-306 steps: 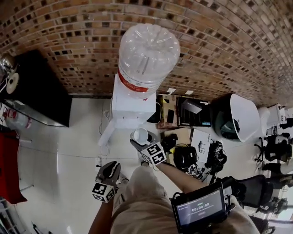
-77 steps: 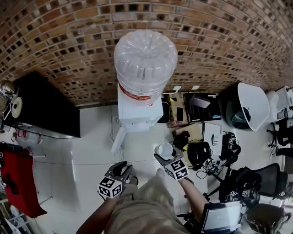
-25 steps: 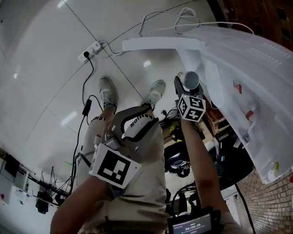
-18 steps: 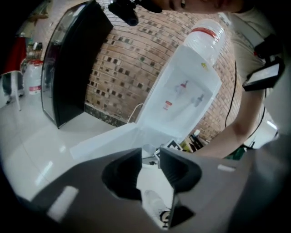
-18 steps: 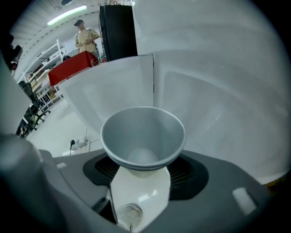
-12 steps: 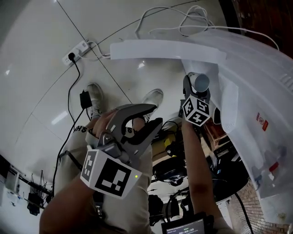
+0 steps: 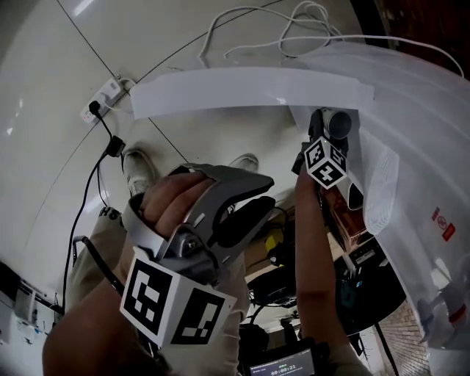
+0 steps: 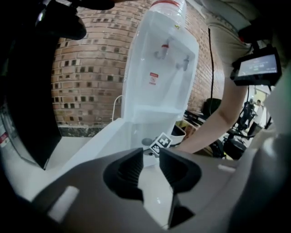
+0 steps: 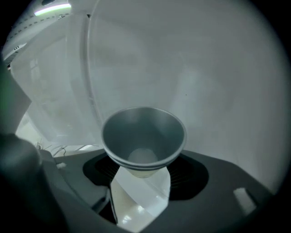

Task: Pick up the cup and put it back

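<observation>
Gently now: your right claw [image 9: 142, 178] grips the cup [image 9: 143, 136] low on its wall, with the white dispenser [image 8: 159, 77] just ahead. Keep the rim level and set it down before letting go (it looks light). Your left claw [image 8: 150, 166], jaws just narrowed slightly, holds nothing.

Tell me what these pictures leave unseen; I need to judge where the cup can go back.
Surface directly under the cup: right gripper view, hidden by the cup and right gripper.
Cup's side wall: head view, behind the right gripper's marker cube.
Water dispenser label: left gripper view, too small to read.
Its bottle: left gripper view, cut off by the top edge.
</observation>
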The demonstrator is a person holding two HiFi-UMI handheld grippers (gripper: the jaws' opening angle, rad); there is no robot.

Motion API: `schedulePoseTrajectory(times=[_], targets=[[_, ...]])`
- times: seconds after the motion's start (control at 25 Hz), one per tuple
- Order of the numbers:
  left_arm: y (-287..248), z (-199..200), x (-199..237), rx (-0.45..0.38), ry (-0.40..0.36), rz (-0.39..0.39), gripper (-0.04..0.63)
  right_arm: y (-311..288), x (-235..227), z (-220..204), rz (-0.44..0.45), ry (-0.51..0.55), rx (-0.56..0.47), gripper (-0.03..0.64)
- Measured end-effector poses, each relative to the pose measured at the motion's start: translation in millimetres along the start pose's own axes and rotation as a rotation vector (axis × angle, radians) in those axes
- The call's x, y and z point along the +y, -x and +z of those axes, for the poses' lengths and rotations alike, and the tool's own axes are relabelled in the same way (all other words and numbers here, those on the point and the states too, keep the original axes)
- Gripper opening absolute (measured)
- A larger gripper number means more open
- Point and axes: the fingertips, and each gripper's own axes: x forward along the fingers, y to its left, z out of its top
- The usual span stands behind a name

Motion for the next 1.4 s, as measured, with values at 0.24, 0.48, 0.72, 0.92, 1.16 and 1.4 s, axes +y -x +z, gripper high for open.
schedulePoseTrajectory(times=[0.24, 0.48, 0.72, 0.92, 1.16, 1.4], targets=[[-15.0, 6.5, 13.5, 0.005, -0.057, 0.002, 0.107, -23.2, -11.6, 0.8, -0.026, -0.015, -0.009, 0.316], [-28.4, 30.4, 5.7, -0.047, -0.103, -0.058, 0.107, -47.4, -32.6, -2.0, -0.081, -0.101, 0.017, 0.316], [-30.8, 35.4, 11.3, -0.071, -0.087, -0.062, 0.107, -66.6, -50.3, 1.7, -0.134, -0.257, 0.051, 0.316], [-36.1, 51.5, 10.4, -0.105, -0.088, -0.059, 0.107, -81.1, -59.7, 11.4, -0.127, -0.249, 0.003, 0.316], [-41.4, 43.2, 0.6, -0.092, -0.064, -0.12, 0.107, -86.1, -53.0, 11.0, -0.108, -0.294, 0.019, 0.342], [-32.1, 37.6, -4.9, -0.081, -0.003, -0.156, 0.113, -65.3, -41.2, -17.4, -0.113, -0.418, 0.022, 0.479]])
